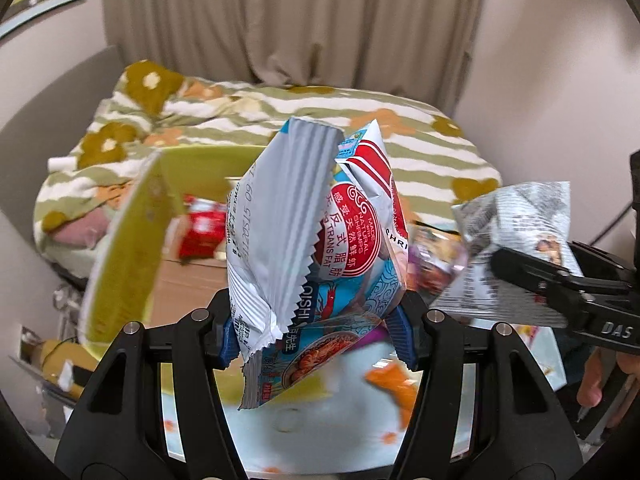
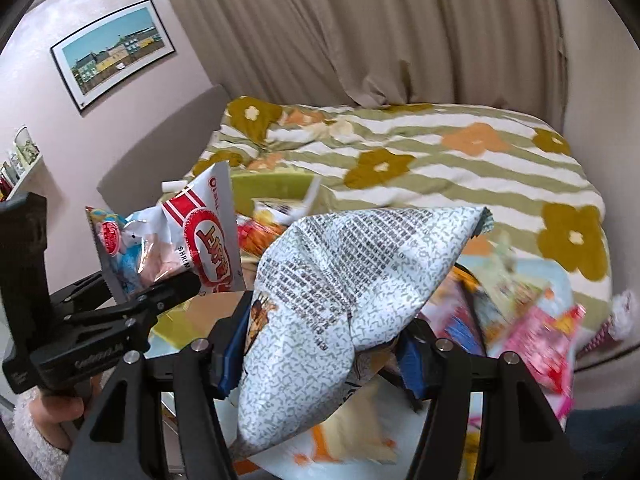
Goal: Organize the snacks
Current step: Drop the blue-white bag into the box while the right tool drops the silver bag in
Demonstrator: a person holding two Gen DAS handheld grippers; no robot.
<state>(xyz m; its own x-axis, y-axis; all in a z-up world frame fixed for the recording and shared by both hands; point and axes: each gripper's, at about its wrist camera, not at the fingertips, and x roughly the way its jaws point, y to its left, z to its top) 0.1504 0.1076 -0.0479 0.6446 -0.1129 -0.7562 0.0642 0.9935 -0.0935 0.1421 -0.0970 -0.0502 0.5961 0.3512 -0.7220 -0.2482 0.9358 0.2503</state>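
Observation:
My left gripper (image 1: 316, 332) is shut on a white, red and blue shrimp chips bag (image 1: 320, 232) and holds it upright in the air. The same bag shows at the left of the right wrist view (image 2: 200, 236). My right gripper (image 2: 320, 352) is shut on a white speckled snack bag (image 2: 340, 300) with black text; this bag also shows at the right of the left wrist view (image 1: 516, 232). A cardboard box (image 1: 188, 288) with yellow-green flaps (image 1: 128, 252) stands open ahead with red snack packs (image 1: 202, 228) inside.
A bed with a striped flower quilt (image 2: 440, 160) lies behind. Several loose snack packs (image 2: 532, 332) lie at the right on a light blue patterned cloth (image 1: 320, 420). Curtains (image 2: 360, 32) hang at the back. A framed picture (image 2: 114, 52) hangs on the left wall.

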